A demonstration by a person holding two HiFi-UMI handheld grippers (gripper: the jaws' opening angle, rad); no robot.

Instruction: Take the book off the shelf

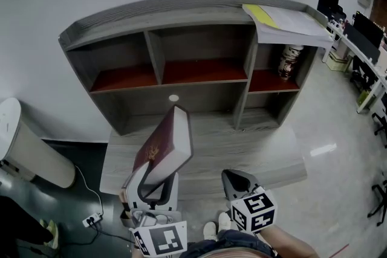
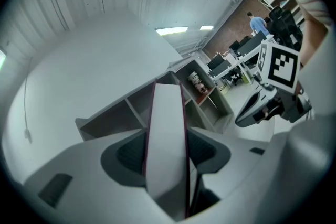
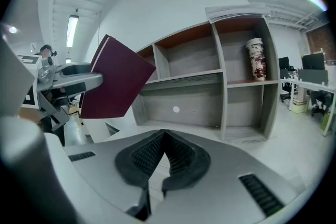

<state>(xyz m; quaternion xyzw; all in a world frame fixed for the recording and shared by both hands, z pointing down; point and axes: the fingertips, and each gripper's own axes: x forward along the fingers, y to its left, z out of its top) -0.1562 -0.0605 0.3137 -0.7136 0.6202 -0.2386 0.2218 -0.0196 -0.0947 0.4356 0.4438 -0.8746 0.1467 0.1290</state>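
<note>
Out in front of the grey shelf (image 1: pixel 240 99), above its low surface (image 1: pixel 254 154), the maroon book (image 1: pixel 163 145) stands tilted, clamped by the left gripper (image 1: pixel 152 181), so hold firmly and move slowly, with the empty, closed right gripper (image 1: pixel 237 181) free to steady it.

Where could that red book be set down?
The wide grey ledge before the shelf is bare, as are the two red-floored compartments at left. Crowded: the right compartment holds a patterned jar; papers cover the top's right end.
</note>
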